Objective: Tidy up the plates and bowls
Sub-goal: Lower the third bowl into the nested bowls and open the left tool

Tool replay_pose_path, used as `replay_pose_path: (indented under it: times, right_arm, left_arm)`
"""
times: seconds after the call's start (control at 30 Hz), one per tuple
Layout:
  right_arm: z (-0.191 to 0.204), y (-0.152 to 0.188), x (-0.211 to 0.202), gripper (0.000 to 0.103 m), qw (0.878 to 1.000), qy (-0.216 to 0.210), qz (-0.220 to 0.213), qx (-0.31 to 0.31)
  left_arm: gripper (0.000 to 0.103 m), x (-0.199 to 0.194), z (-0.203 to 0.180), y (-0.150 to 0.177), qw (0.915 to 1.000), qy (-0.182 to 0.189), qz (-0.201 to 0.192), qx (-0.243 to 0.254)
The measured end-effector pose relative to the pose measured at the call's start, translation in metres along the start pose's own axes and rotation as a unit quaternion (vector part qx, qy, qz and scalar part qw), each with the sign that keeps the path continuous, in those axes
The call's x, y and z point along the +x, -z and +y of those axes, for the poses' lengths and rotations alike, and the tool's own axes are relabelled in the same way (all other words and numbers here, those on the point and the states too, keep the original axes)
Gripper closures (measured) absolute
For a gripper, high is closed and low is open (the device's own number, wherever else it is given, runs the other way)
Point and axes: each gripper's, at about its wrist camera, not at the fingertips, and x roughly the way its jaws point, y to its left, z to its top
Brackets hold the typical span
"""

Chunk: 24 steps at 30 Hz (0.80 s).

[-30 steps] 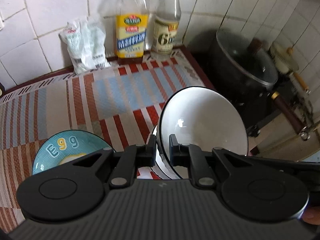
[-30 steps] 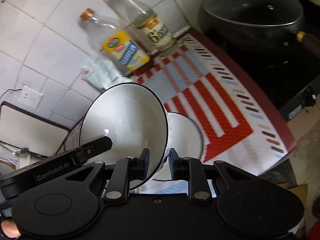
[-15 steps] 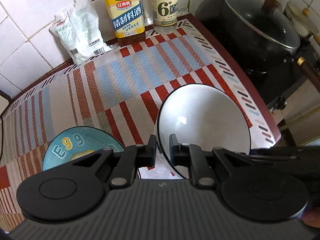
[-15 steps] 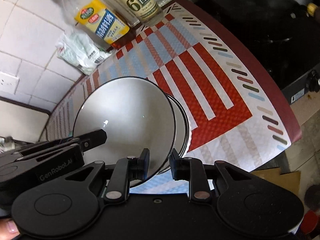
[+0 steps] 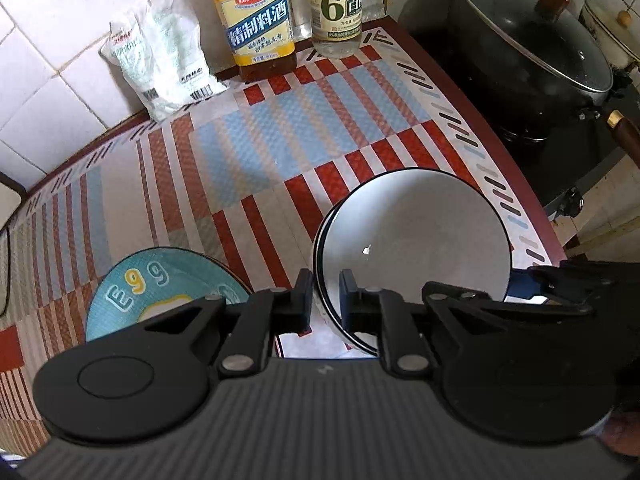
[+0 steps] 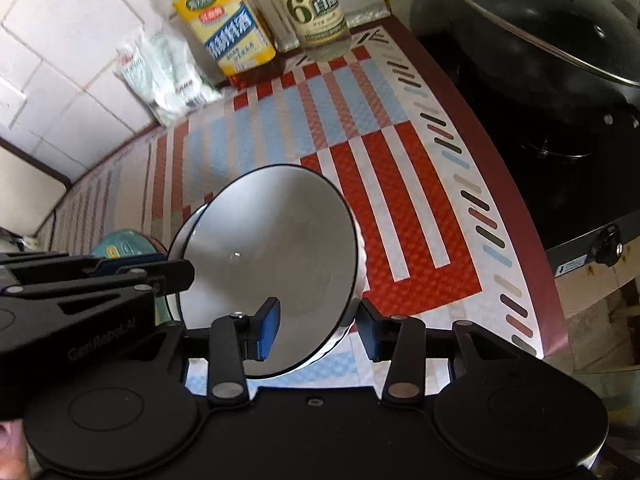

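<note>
A white bowl with a black rim (image 5: 416,236) (image 6: 272,256) rests tilted in a second white bowl (image 6: 361,254) on the striped mat. My left gripper (image 5: 325,300) is shut on its near-left rim, one pad inside and one outside. My right gripper (image 6: 318,332) straddles the near-right rim; its jaws are opening and the blue pads (image 6: 267,330) stand off the rim. Each gripper shows in the other's view: the right gripper (image 5: 560,284) and the left gripper (image 6: 172,276). A light blue plate (image 5: 160,284) (image 6: 120,246) lettered "E99" lies to the left of the bowls.
Two bottles (image 5: 256,20) (image 5: 334,4) and a white bag (image 5: 164,52) stand against the tiled wall at the back. A black pan with a glass lid (image 5: 520,40) sits on the stove to the right. The mat's dark red edge (image 5: 532,200) runs close to the bowls.
Both grippers sank with the white bowl and set it into the lower bowl. The right gripper's jaws have spread off the rim; the left stays clamped.
</note>
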Motion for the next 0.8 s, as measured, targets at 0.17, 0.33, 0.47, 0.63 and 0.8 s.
replay_pose_path:
  times: [0.17, 0.33, 0.47, 0.63, 0.8]
  right_arm:
    - [-0.01, 0.006, 0.002, 0.056, 1.0, -0.022, -0.001, 0.01]
    - [-0.024, 0.011, -0.006, 0.054, 0.998, -0.052, -0.031, 0.02]
    - [-0.025, 0.014, -0.019, 0.05, 0.995, -0.075, -0.065, -0.019]
    - [-0.014, 0.019, -0.034, 0.048, 0.986, -0.065, -0.091, -0.124]
    - [-0.003, 0.026, -0.05, 0.045, 0.972, -0.06, -0.106, -0.202]
  left_arm:
    - [0.09, -0.002, 0.029, 0.007, 0.9962, 0.061, -0.01, -0.061]
    - [0.09, -0.007, 0.05, 0.018, 0.9899, 0.101, -0.032, -0.094]
    - [0.09, -0.008, 0.057, 0.03, 0.9832, 0.135, -0.056, -0.11]
    - [0.09, -0.012, 0.056, 0.045, 0.9732, 0.165, -0.084, -0.136]
    - [0.09, -0.03, 0.052, 0.06, 0.9711, 0.159, -0.109, -0.141]
